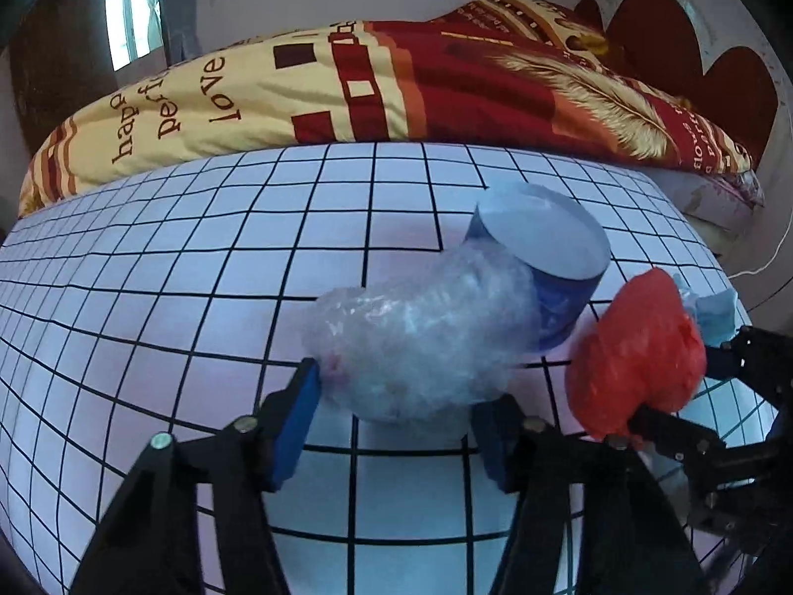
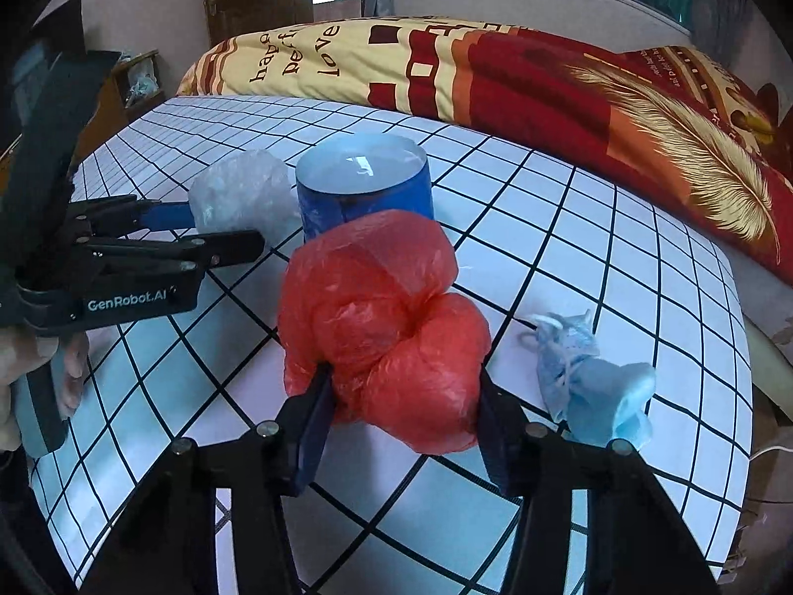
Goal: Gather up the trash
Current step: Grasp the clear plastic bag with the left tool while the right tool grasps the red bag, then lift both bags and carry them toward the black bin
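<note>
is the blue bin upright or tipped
Upright: the blue bin stands on the grid table, open mouth up.

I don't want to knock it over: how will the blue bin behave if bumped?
The blue bin looks thin-walled and has no visible contents, so probably light and easily shoved. Its wide, squat shape suggests it slides rather than tips. The red bag is right next to it.

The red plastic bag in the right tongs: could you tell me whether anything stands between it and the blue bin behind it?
Nothing visible does. The red plastic bag, held in the right tongs, sits directly in front of the blue bin, whose opening is uncovered. The clear plastic wad in the left tongs is off to the bin's left.
</note>
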{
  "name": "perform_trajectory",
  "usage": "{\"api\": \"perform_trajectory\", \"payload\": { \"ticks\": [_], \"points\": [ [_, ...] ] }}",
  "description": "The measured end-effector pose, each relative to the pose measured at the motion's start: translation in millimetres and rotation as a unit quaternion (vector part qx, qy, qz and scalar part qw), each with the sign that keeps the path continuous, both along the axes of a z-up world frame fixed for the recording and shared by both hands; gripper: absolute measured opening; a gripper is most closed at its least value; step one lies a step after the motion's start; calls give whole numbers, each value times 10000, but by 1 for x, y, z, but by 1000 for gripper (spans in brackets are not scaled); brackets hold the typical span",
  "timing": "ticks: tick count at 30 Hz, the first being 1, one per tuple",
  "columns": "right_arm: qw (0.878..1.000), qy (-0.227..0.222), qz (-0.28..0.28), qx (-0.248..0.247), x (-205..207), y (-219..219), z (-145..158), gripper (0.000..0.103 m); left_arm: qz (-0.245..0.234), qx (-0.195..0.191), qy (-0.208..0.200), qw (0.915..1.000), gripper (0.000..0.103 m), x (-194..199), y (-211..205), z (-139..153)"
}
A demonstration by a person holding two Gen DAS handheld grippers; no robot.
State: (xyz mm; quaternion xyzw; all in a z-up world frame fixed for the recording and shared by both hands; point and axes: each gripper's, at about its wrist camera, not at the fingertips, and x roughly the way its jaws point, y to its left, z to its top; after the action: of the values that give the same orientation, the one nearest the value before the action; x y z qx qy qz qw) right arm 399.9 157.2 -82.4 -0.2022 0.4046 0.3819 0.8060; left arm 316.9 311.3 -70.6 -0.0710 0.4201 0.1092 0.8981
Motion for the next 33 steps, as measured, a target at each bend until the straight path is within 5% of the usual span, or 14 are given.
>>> {"api": "perform_trajectory", "payload": {
  "ticks": [7,14,23,33],
  "points": [
    [10000,-13,-20,-23,0,2,0,54,-65,80,-6,9999,44,-3,-3,0],
    [9999,-48,-123,-100,-1,5,-1,51,-77,231,-34,9997,43,-21,-8,4],
    [9996,-118,-212,-175,-17,8,6,35,-20,321,-111,9994,43,-55,-10,13],
    [9994,-263,-200,31,-54,-7,32,33,2,392,-163,9991,43,-90,-14,23]
  ]
}}
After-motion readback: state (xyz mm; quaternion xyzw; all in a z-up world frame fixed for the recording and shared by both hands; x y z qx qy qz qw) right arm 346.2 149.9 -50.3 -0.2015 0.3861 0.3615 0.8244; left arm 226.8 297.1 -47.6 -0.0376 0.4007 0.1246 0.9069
